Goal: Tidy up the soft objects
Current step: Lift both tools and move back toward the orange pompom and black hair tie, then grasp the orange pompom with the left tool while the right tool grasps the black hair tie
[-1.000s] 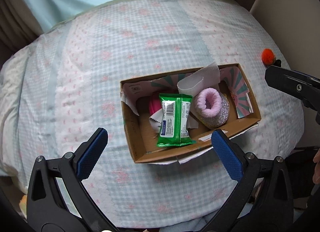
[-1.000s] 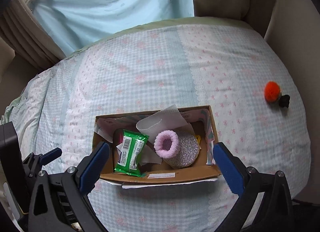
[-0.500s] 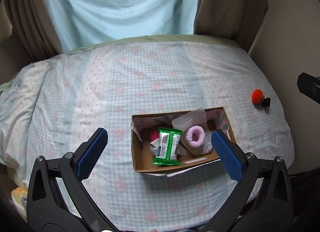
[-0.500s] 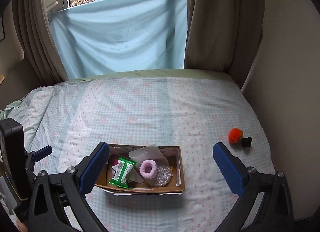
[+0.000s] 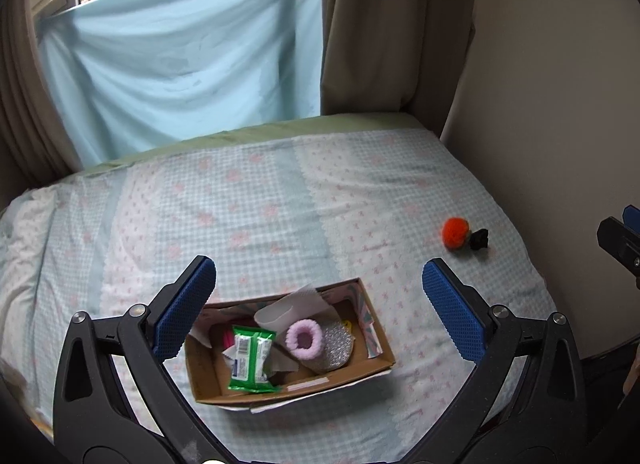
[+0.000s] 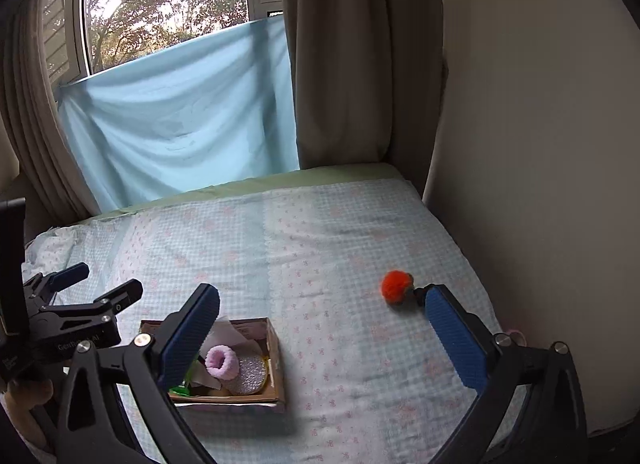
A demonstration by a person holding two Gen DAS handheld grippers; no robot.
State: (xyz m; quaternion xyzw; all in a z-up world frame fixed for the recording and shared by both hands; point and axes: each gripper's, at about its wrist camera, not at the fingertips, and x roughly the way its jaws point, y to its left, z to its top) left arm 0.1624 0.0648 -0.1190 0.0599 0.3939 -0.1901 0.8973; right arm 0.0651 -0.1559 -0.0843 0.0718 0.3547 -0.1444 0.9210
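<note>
Both grippers are held high over the bed (image 6: pixel 320 248), and nothing is gripped by either. The right gripper (image 6: pixel 322 328) is spread wide and empty, and the left gripper (image 5: pixel 319 306) is just as wide and just as empty. The one loose soft thing, an orange pom-pom (image 6: pixel 396 286), is seen lying on the sheet in the right wrist view at about one o'clock from the gripper's centre, just inside the right-hand pad (image 6: pixel 454 340). A small black piece (image 5: pixel 479 239) is seen touching the pom-pom's right side in the left wrist view. From the left gripper the pom-pom (image 5: pixel 455 232) is placed at two o'clock, well outside the pads, so the right gripper is judged the nearer one. The box (image 5: pixel 292 348) is found between the left pads at six o'clock, already holding a green pack (image 5: pixel 252 360) and a lilac bootie (image 5: pixel 305 340). Seen from the right wrist, the box (image 6: pixel 276 360) sits at eight o'clock, well apart from the pom-pom. The pom-pom is round, so no long axis needs to be matched; a short reach forward and slightly right is likely called for.
</note>
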